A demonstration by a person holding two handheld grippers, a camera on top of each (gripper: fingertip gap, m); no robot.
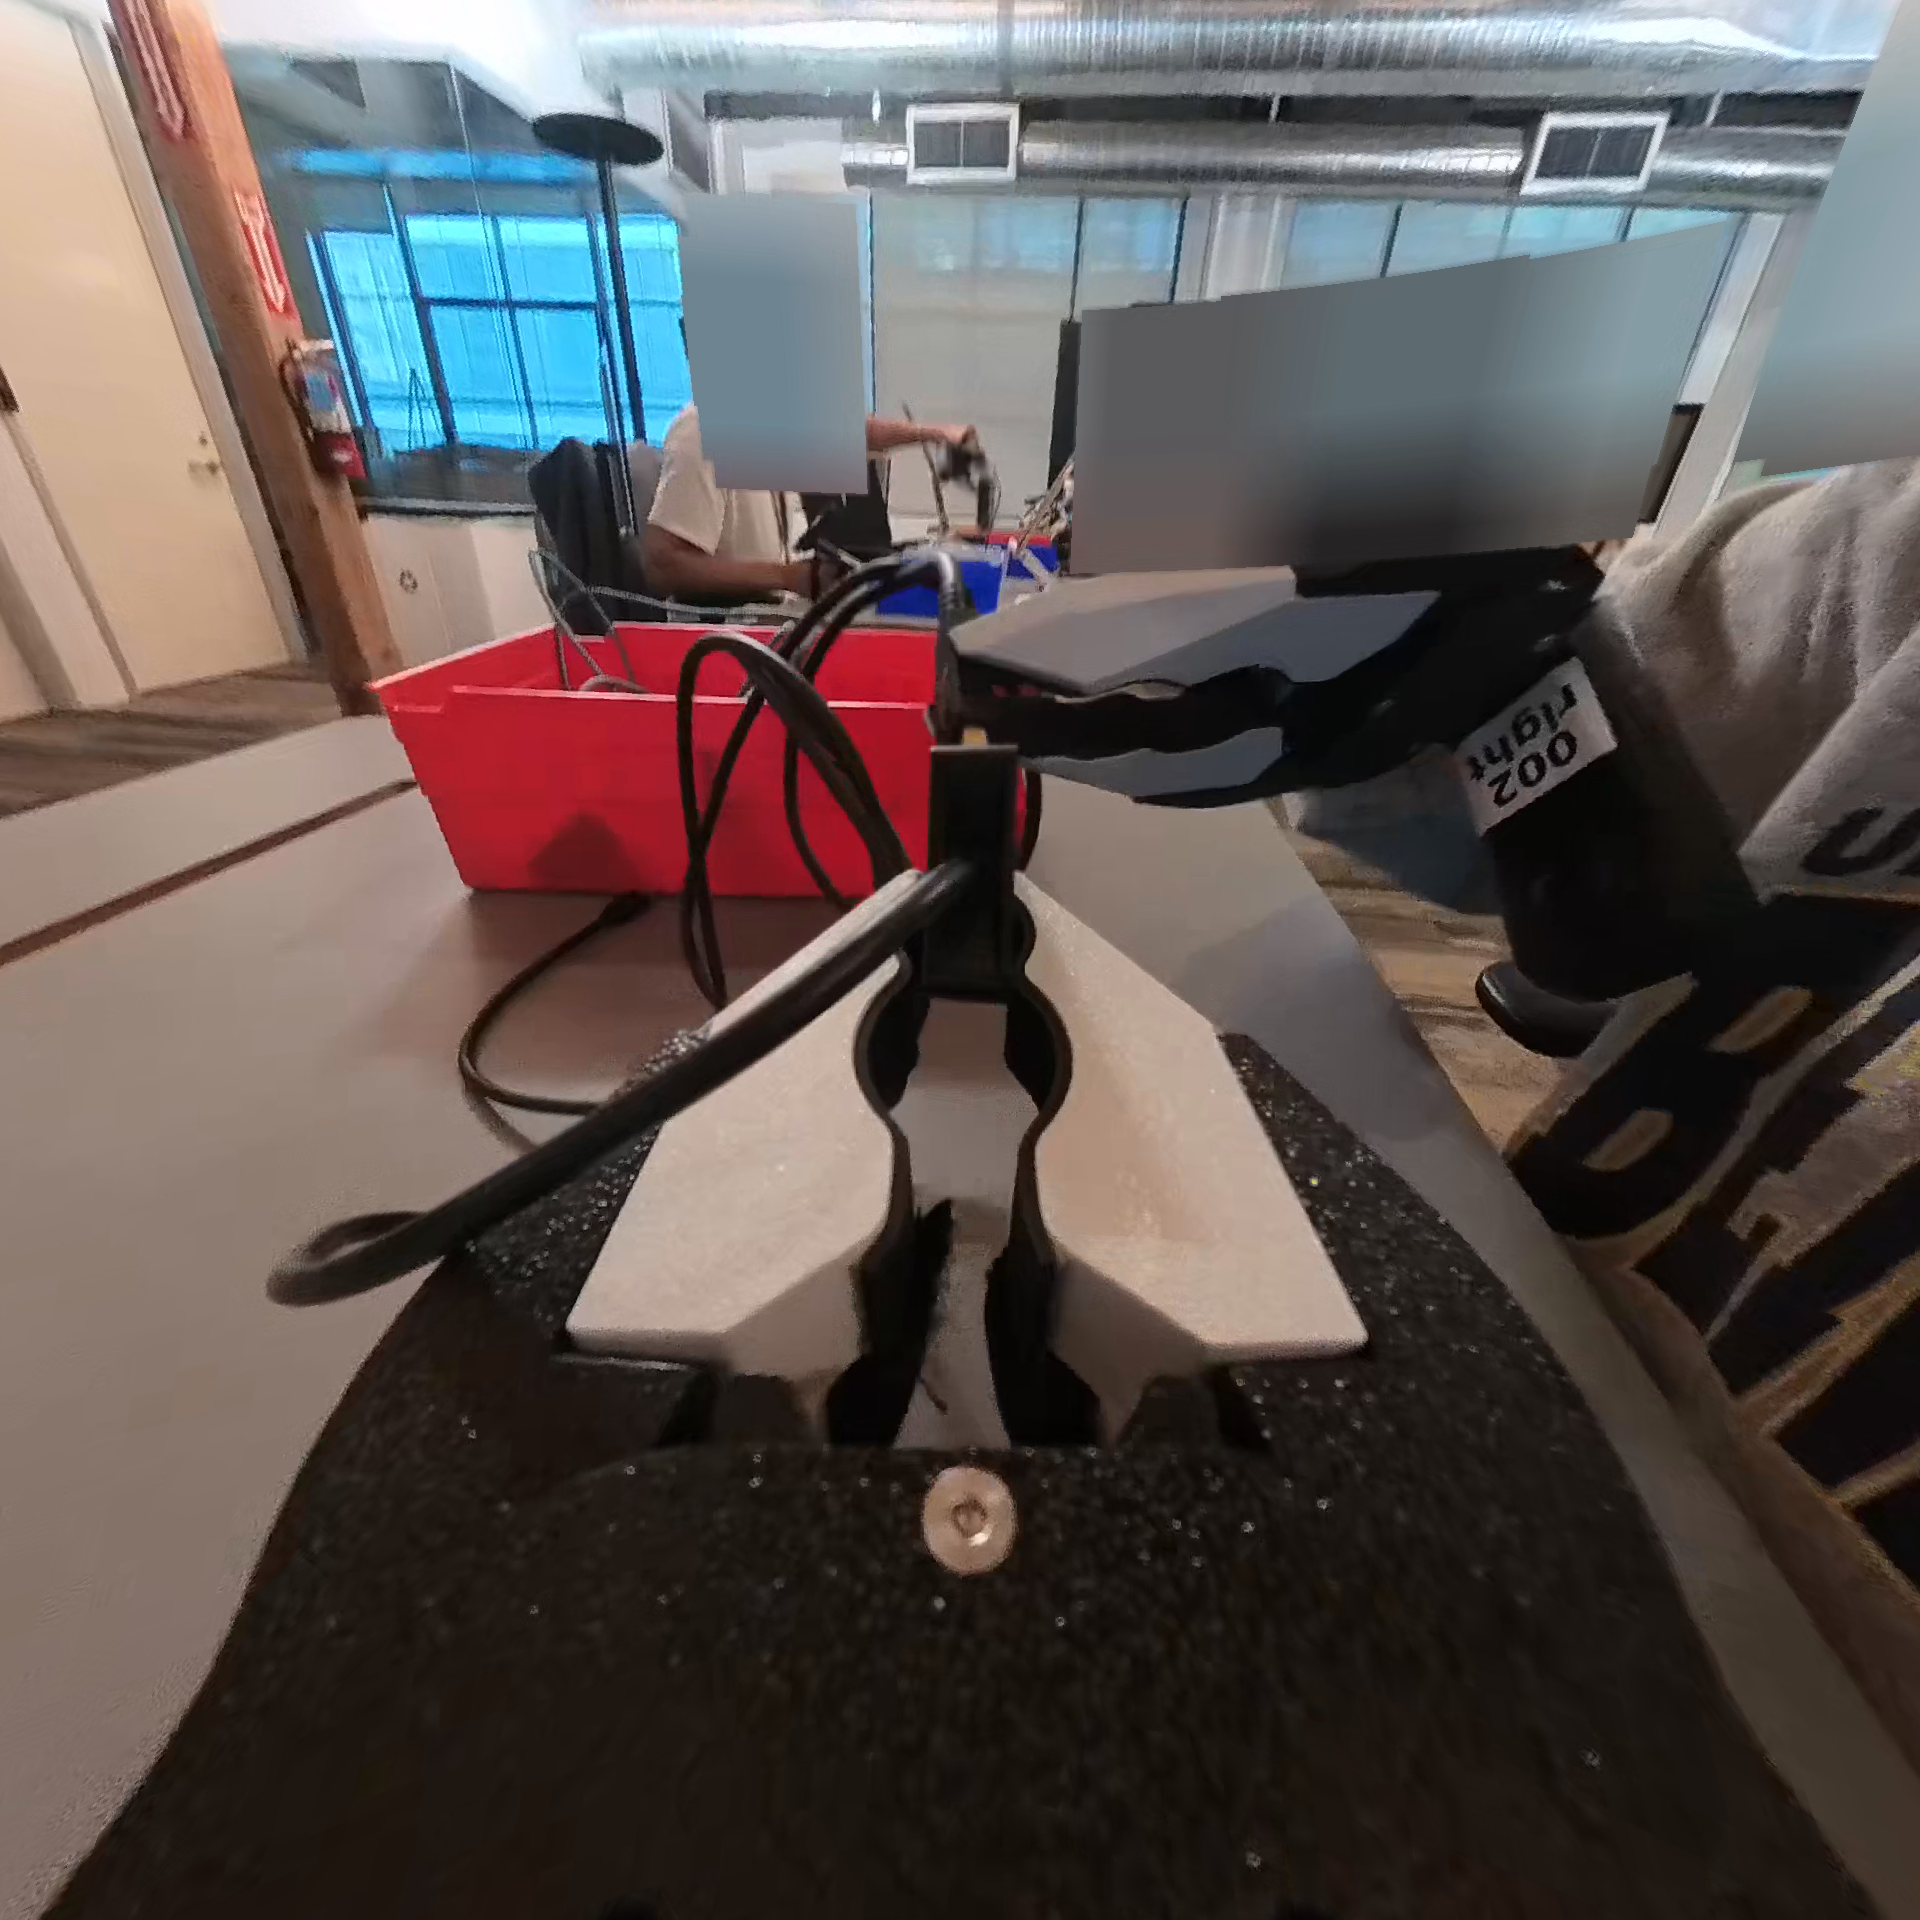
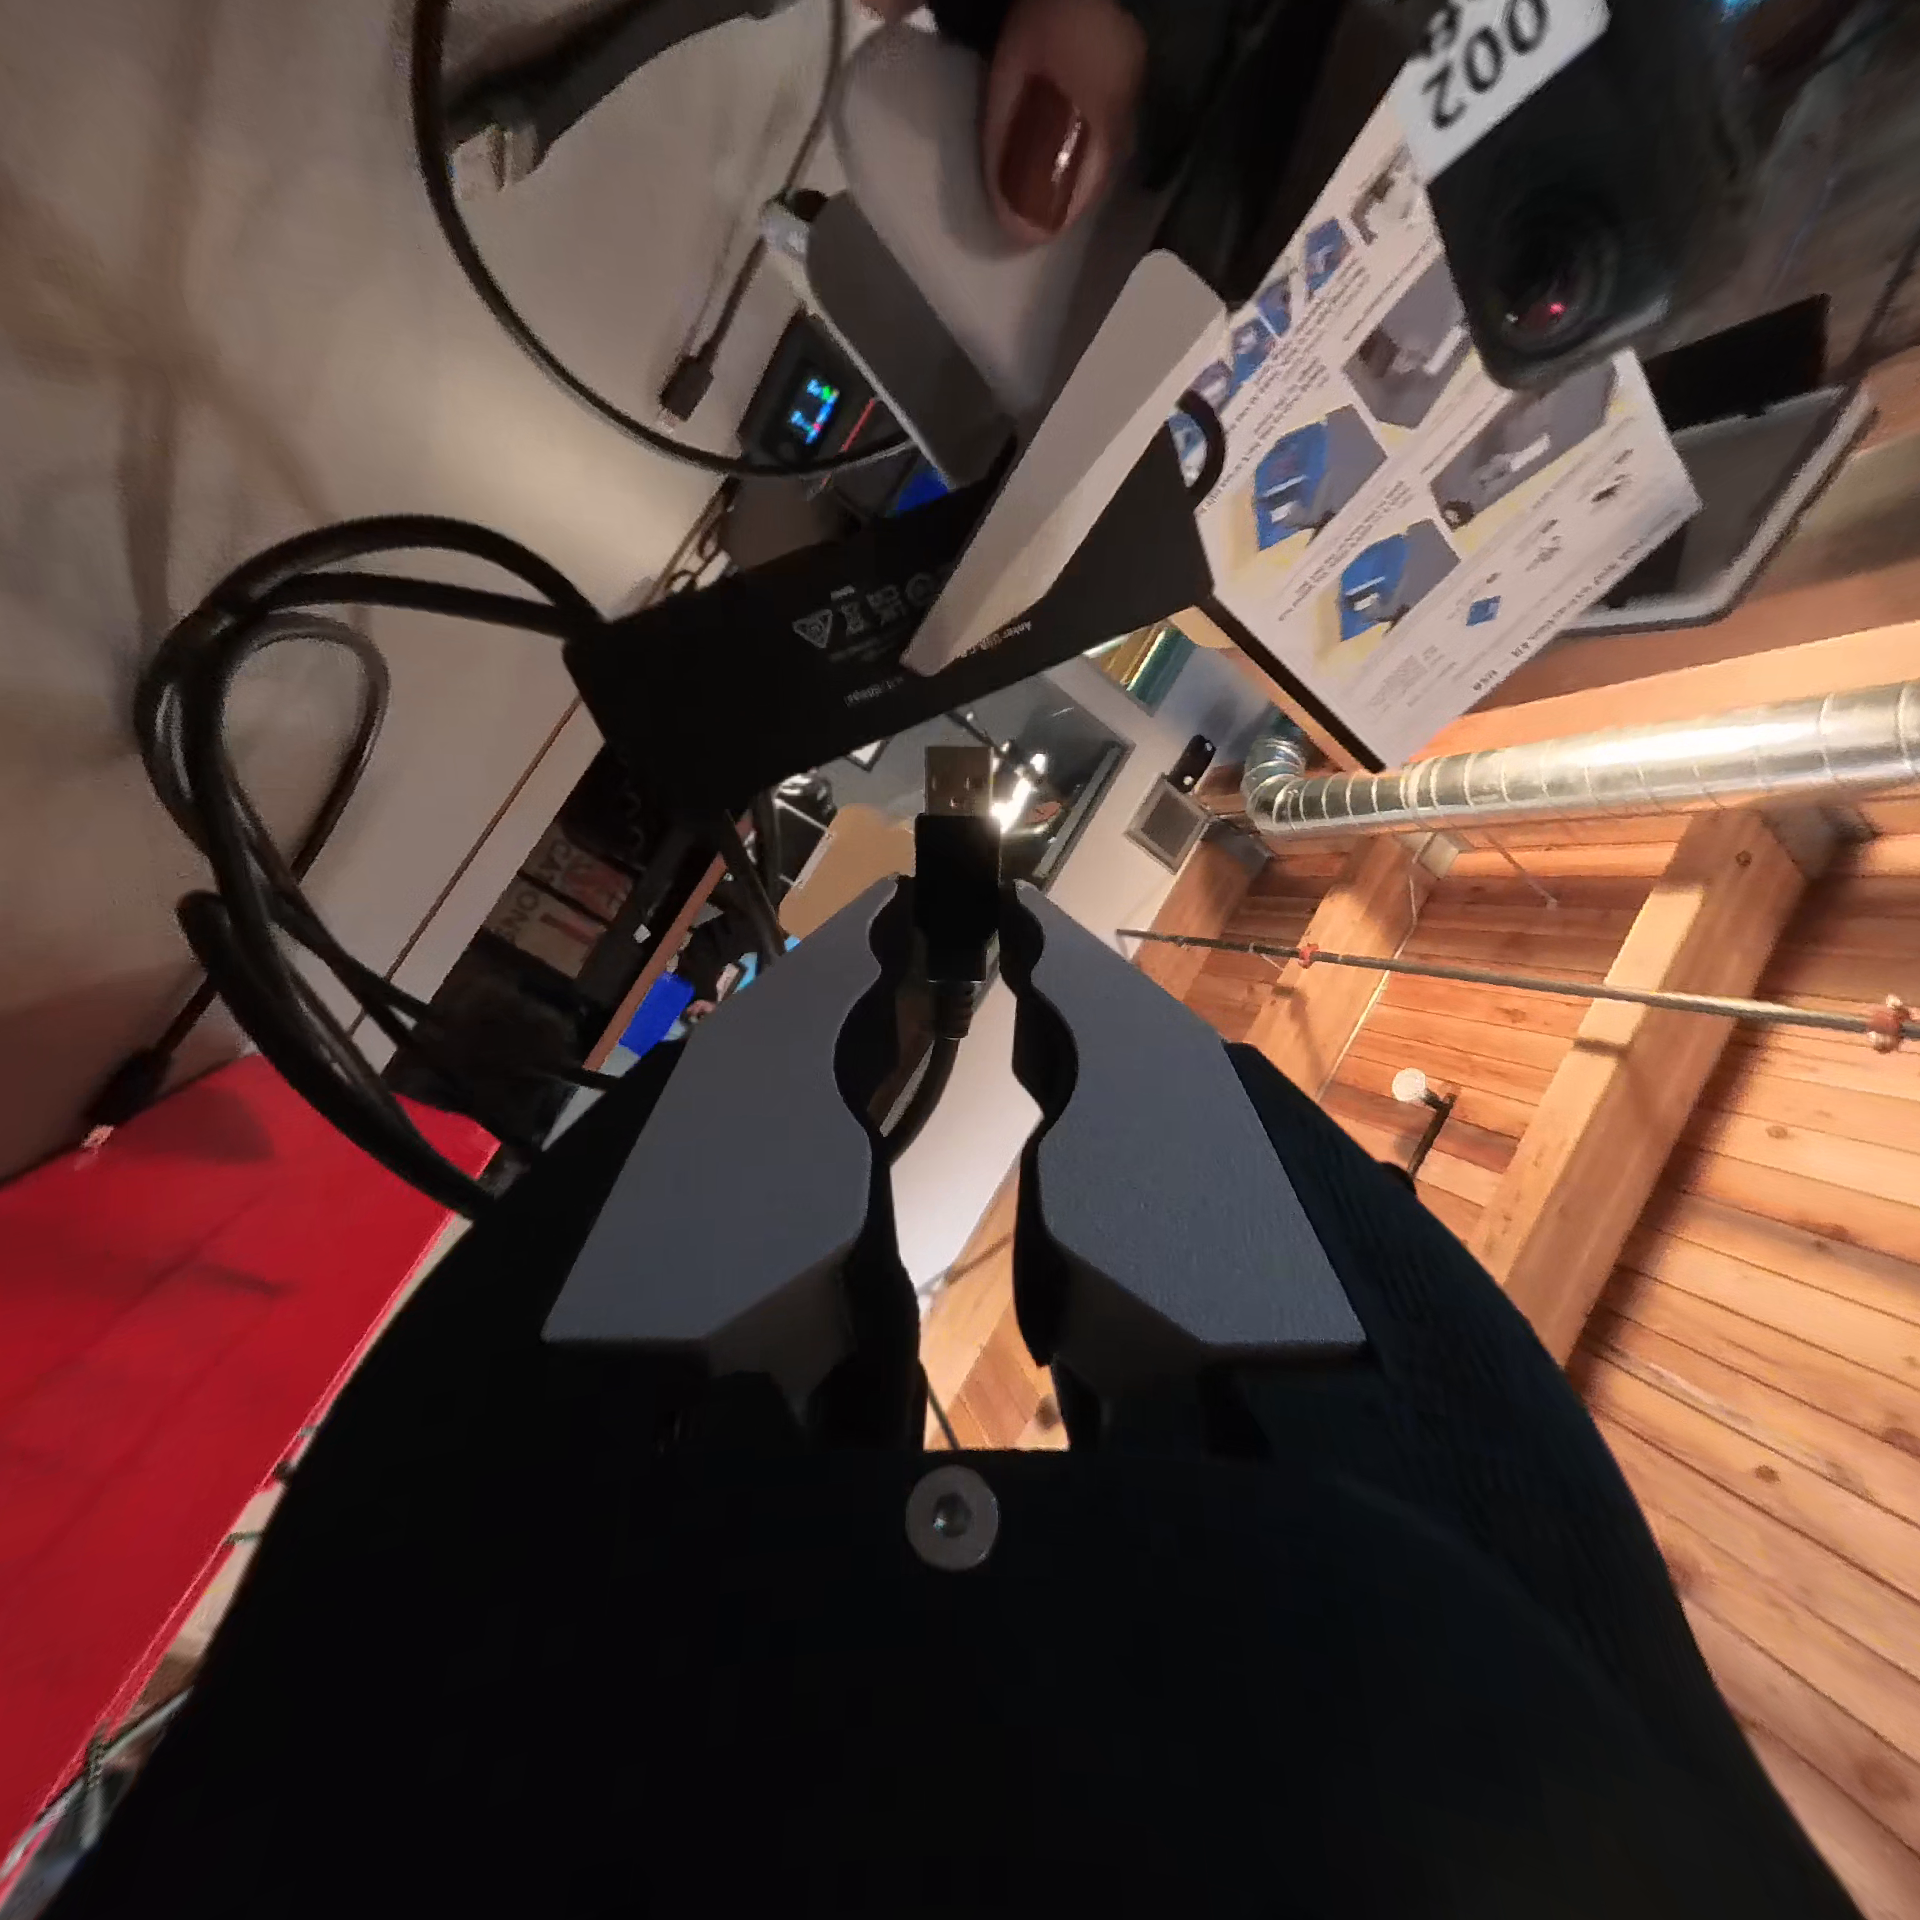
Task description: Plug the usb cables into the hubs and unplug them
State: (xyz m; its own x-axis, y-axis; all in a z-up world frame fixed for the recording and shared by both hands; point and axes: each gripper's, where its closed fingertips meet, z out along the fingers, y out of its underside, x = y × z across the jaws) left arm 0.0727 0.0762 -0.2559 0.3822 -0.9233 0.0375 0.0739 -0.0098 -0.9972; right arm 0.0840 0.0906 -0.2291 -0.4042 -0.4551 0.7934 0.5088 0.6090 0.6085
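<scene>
Grey table [image 1: 208,1039], red bin [image 1: 582,769], wooden wall [image 2: 1662,1143]

Printed sticker [image 1: 1536,750], marked hub [image 2: 748,675], poster [image 2: 1434,499] (wording withheld).

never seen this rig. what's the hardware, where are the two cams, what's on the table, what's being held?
No robot arm: a person holds two handheld two-finger grippers, each with a wide-angle camera looking along its fingers.

Left wrist view: the white-fingered left gripper is shut on a black USB hub held on edge above the grey table, its cable trailing left. Behind stands a red bin.

Right wrist view, rolled sideways: the dark-fingered right gripper is shut on a USB plug, its metal tip just short of the hub. Not yet plugged in.
</scene>
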